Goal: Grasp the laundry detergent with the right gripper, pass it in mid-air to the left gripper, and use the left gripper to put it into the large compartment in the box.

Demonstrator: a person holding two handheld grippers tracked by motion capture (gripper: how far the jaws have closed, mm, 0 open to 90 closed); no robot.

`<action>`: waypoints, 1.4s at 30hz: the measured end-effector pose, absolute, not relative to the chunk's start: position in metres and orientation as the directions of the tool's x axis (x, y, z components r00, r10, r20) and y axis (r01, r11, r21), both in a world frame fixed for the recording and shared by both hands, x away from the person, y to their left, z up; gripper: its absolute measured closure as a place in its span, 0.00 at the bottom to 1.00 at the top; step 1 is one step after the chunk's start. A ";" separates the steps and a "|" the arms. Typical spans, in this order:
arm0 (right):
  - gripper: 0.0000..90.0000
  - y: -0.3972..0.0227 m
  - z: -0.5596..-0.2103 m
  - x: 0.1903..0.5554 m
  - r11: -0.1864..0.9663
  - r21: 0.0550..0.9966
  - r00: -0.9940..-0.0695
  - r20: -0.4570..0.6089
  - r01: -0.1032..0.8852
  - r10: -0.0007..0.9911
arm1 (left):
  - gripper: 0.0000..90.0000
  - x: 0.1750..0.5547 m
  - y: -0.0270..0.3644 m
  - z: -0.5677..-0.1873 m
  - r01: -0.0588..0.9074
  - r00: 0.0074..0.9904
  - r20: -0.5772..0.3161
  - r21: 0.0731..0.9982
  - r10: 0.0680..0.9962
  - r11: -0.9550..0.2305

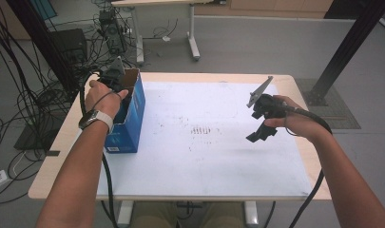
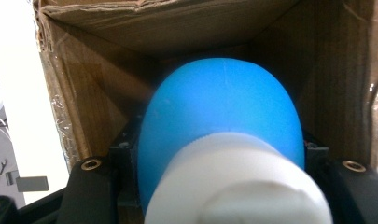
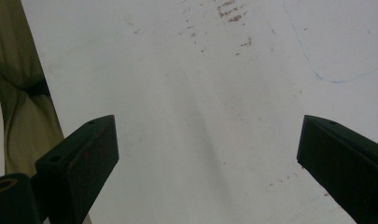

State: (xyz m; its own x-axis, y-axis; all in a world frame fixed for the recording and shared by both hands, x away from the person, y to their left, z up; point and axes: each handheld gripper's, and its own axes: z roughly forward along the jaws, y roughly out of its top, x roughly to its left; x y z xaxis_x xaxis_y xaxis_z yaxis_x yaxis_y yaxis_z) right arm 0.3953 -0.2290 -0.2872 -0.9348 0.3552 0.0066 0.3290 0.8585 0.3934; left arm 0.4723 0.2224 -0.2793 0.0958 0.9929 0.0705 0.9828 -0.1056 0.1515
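Cardboard box (image 1: 131,118), blue outside, open top, stands at the left edge of the white-covered table (image 1: 204,161) in the high view; left gripper (image 1: 115,78) is held at its far opening, right gripper (image 1: 262,133) hangs well apart over the right half of the table.

Left gripper view: blue ball-shaped object (image 2: 219,116) with a white ribbed neck (image 2: 238,182), clamped between the black jaws, inside the box's brown interior (image 2: 107,84).

Right gripper view: jaws wide apart, nothing between them, above the stained white table sheet (image 3: 200,116).
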 end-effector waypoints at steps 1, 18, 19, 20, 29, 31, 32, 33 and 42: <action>0.06 -0.229 -0.287 0.395 0.858 0.394 -0.935 0.008 0.330 0.356 | 0.42 0.472 0.223 -0.279 0.983 0.095 0.070 0.152 0.993 -0.105; 0.06 -0.229 -0.287 0.393 0.860 0.387 -0.934 0.007 0.333 0.358 | 0.41 0.471 0.223 -0.280 0.983 0.094 0.067 0.153 0.993 -0.103; 0.06 -0.229 -0.287 0.393 0.860 0.388 -0.934 0.007 0.332 0.357 | 0.42 0.471 0.223 -0.280 0.983 0.094 0.067 0.153 0.993 -0.104; 0.06 -0.229 -0.287 0.393 0.860 0.388 -0.934 0.007 0.332 0.358 | 0.42 0.471 0.223 -0.280 0.983 0.094 0.067 0.152 0.993 -0.103; 0.06 -0.229 -0.286 0.392 0.860 0.388 -0.934 0.005 0.331 0.357 | 0.41 0.472 0.223 -0.280 0.983 0.094 0.068 0.153 0.993 -0.104; 0.06 -0.228 -0.286 0.392 0.860 0.389 -0.934 0.004 0.330 0.357 | 0.41 0.471 0.223 -0.280 0.983 0.094 0.067 0.154 0.993 -0.104; 0.06 -0.228 -0.286 0.392 0.860 0.388 -0.934 0.004 0.330 0.357 | 0.41 0.471 0.223 -0.280 0.983 0.094 0.068 0.154 0.993 -0.104; 0.06 -0.228 -0.286 0.392 0.861 0.387 -0.934 0.005 0.330 0.357 | 0.41 0.471 0.223 -0.280 0.983 0.095 0.067 0.154 0.993 -0.105; 0.06 -0.227 -0.288 0.392 0.861 0.386 -0.935 0.006 0.331 0.356 | 0.41 0.471 0.224 -0.280 0.983 0.096 0.067 0.152 0.993 -0.105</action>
